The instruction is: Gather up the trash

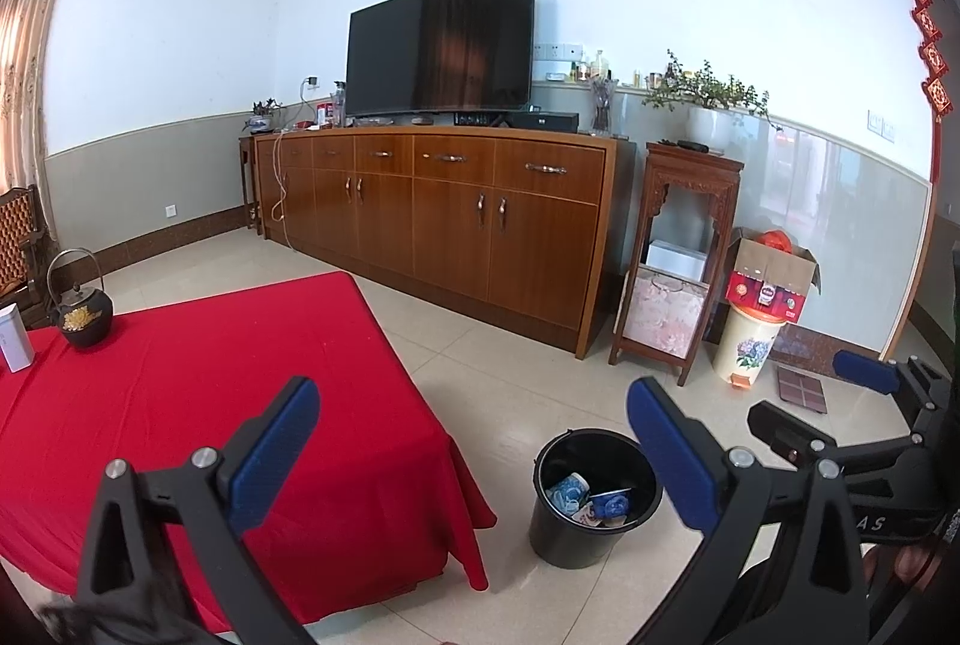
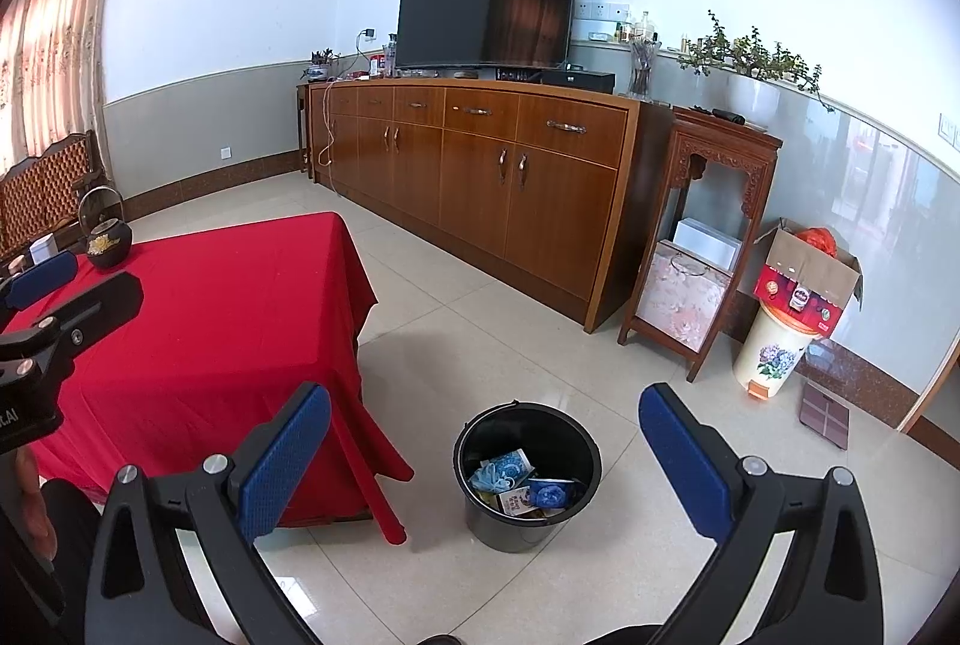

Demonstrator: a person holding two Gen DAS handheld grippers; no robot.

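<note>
A black bucket (image 1: pixel 564 543) (image 2: pixel 510 531) stands on the tiled floor by the corner of a table under a red cloth (image 1: pixel 210 393) (image 2: pixel 210 315). Inside it lie blue-and-white wrappers and other trash (image 1: pixel 591 501) (image 2: pixel 519 477). My left gripper (image 1: pixel 474 441) (image 2: pixel 105 273) is open and holds nothing, over the table's corner and left of the bucket. My right gripper (image 2: pixel 486 441) (image 1: pixel 798 390) is also open with nothing in it, above and in front of the bucket. No loose trash shows on the cloth.
A black teapot (image 1: pixel 81 315) (image 2: pixel 108 237) and a white box (image 1: pixel 12 336) sit at the table's far left. Behind stand a wood sideboard (image 1: pixel 450 219) with a TV (image 1: pixel 441 45), a carved stand (image 1: pixel 678 261), and a floral bin (image 1: pixel 747 345) under a cardboard box. A scale (image 2: pixel 825 414) lies on the floor.
</note>
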